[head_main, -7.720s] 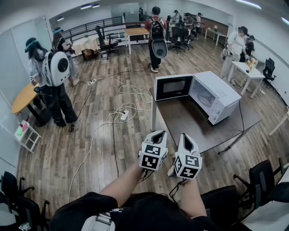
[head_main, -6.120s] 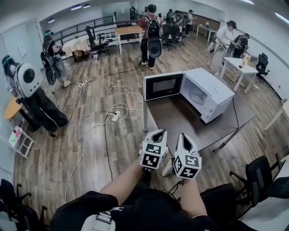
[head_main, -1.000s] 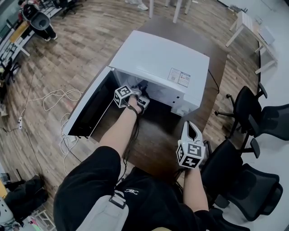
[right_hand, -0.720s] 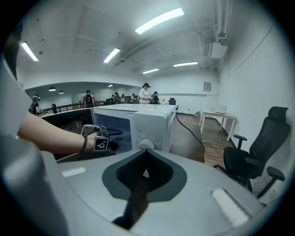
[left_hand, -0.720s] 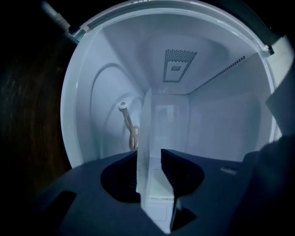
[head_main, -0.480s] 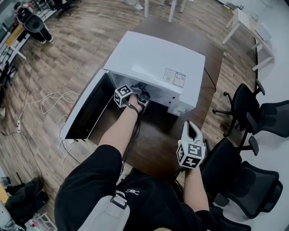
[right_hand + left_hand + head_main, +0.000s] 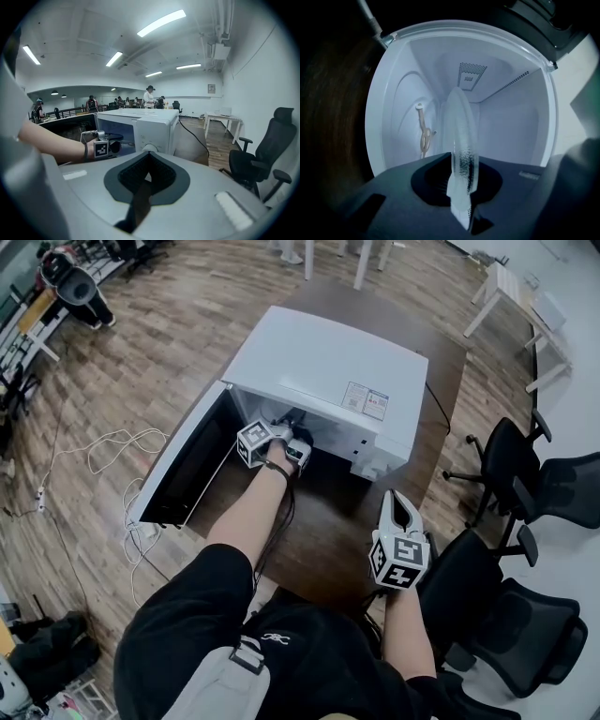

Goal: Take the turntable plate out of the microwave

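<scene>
The white microwave (image 7: 328, 371) stands on a brown table with its door (image 7: 183, 465) swung wide to the left. My left gripper (image 7: 291, 432) reaches into the cavity mouth. In the left gripper view the glass turntable plate (image 7: 459, 131) stands on edge between the jaws of the left gripper (image 7: 461, 187), its rim pinched by the pads; the jaws are opening slightly. Behind the plate, the beige roller support (image 7: 424, 136) shows on the cavity floor. My right gripper (image 7: 400, 505) hovers shut and empty near the table's front edge, well clear of the microwave (image 7: 150, 124).
The table (image 7: 441, 381) extends behind and to the right of the microwave. Black office chairs (image 7: 525, 474) stand close on the right. Cables (image 7: 103, 446) lie on the wooden floor at the left. People stand far off in the right gripper view.
Since the earliest frames I have come up to the microwave and the left gripper has gone into the cavity. Over the last second neither gripper has visibly moved.
</scene>
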Action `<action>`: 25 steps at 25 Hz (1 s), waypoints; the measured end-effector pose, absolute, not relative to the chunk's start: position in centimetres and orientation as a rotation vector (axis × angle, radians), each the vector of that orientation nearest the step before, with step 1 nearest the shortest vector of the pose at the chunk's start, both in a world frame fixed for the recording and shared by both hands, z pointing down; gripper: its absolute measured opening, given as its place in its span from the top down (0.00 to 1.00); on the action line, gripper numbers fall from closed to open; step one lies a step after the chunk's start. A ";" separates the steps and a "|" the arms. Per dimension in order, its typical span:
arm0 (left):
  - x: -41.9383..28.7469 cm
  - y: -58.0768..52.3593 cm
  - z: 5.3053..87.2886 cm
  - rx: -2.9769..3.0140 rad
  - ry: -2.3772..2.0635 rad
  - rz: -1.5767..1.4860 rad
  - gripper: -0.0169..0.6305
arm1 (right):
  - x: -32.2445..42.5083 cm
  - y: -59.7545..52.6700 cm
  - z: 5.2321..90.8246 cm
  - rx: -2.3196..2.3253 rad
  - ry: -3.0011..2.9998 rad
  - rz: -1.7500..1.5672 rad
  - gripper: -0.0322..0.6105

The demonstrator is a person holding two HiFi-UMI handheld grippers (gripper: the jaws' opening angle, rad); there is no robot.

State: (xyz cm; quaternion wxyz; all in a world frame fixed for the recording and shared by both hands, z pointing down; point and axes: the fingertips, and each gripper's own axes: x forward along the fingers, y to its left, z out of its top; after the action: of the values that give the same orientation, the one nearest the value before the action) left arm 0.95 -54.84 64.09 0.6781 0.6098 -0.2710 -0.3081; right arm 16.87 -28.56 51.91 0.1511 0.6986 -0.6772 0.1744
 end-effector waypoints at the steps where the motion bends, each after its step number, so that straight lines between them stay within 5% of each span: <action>1: 1.0 -54.5 63.2 1.390 -0.608 -0.687 0.92 | 16.7 -28.5 51.8 2.004 -1.951 0.499 0.94; 25: -7.2 -38.5 59.5 1.494 -0.602 -0.688 0.92 | 9.6 -27.7 50.2 1.838 -2.212 0.465 0.94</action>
State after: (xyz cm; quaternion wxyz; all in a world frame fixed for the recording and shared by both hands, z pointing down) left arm -7.23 -38.49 59.50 0.6403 0.6550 -0.2641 -0.3018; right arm 9.55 -27.69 50.21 0.1142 0.6267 -0.7544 0.1584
